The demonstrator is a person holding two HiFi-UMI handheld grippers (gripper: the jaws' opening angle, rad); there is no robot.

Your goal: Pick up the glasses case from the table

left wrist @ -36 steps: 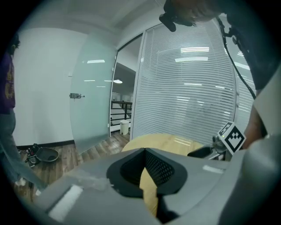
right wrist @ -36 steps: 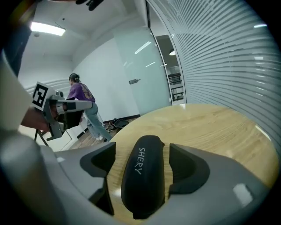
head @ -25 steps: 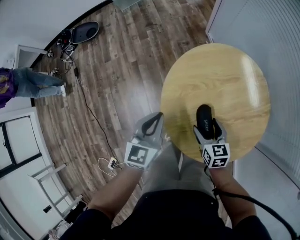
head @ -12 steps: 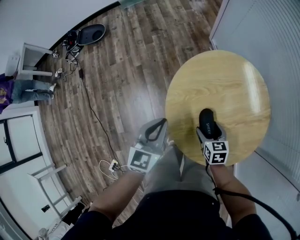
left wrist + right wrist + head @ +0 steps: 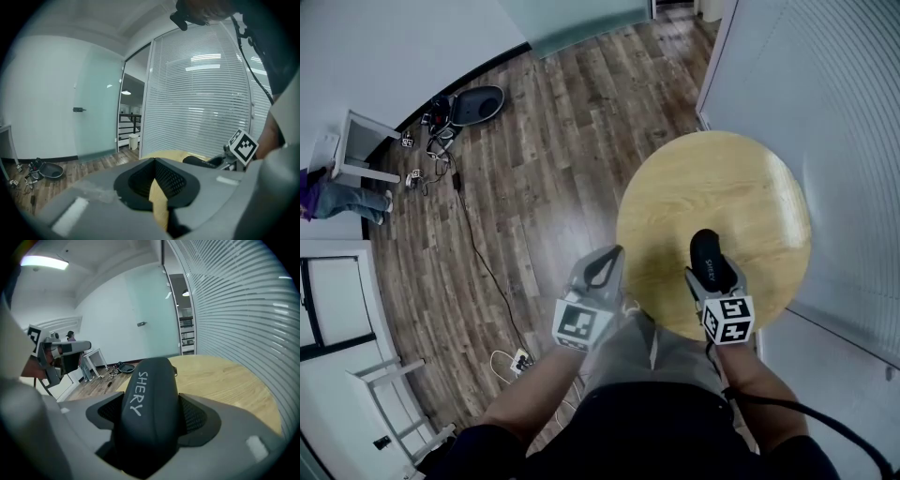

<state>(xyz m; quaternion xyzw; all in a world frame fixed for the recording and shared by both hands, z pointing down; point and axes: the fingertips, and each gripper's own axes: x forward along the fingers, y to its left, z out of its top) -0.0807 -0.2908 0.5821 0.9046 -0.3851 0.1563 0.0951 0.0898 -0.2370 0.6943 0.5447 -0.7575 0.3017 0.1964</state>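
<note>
Right gripper [image 5: 712, 277] is what I check first: its jaws stand wide and pinch the glasses case [image 5: 703, 246] from both sides, the ribbed pads [image 5: 194, 416] pressed against its flanks. The case is black and rounded, with white letters reading SHERY along its top. Its rear end sits deep in the jaws and its front end pokes out toward 12 o'clock over the table [image 5: 741, 187]. Seen from the head, it lies over the 6 o'clock part of the round wooden top, close to the near rim. I cannot tell whether its underside touches the wood or hangs just above it.

Left gripper [image 5: 153, 161] has its jaw tips pressed together with nothing between them; only a sliver of the tabletop shows through the slit lower down. From the head it hangs off the table, just outside the rim at about 8 o'clock, over the plank floor [image 5: 534, 141], pointing toward 12 o'clock.

At 10 o'clock in the head view a dark oval object [image 5: 476, 103] lies on the floor among small clutter, and a thin cable [image 5: 478, 253] runs from there down to a white power strip [image 5: 520, 358] at 7 o'clock. Slatted blinds [image 5: 825, 112] fill the side from 1 to 4 o'clock, just beyond the table. A person's legs [image 5: 347, 199] show at 9 o'clock
</note>
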